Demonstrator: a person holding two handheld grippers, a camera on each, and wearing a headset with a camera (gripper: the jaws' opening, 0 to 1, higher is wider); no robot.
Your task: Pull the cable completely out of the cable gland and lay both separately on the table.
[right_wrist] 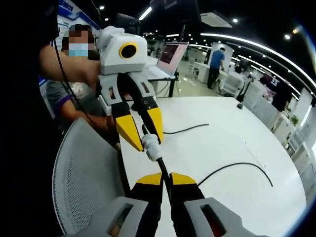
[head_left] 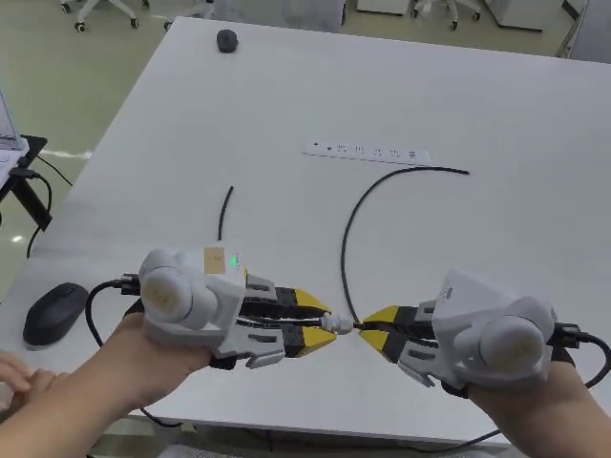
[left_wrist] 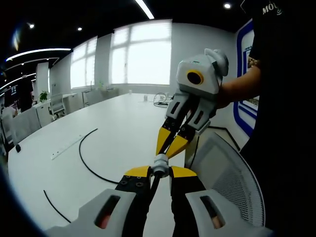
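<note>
A small white cable gland [head_left: 338, 324] hangs just above the table's near edge, and my left gripper [head_left: 325, 324] is shut on it. The black cable [head_left: 348, 229] leaves the gland, curves away over the table and ends near the power strip. My right gripper [head_left: 372, 329] is shut on the cable right beside the gland, tip to tip with the left. In the left gripper view the gland [left_wrist: 159, 164] sits between my yellow fingertips [left_wrist: 138, 172], with the right gripper [left_wrist: 172, 143] facing in. In the right gripper view the cable [right_wrist: 167, 175] runs from my jaws to the gland [right_wrist: 151, 146].
A white power strip [head_left: 368, 152] lies mid-table, with a short loose black cable [head_left: 224, 212] to its left. One dark mouse [head_left: 54, 313] rests at the near left and another [head_left: 226, 40] at the far edge. A grey mesh chair [left_wrist: 232, 182] stands below the grippers.
</note>
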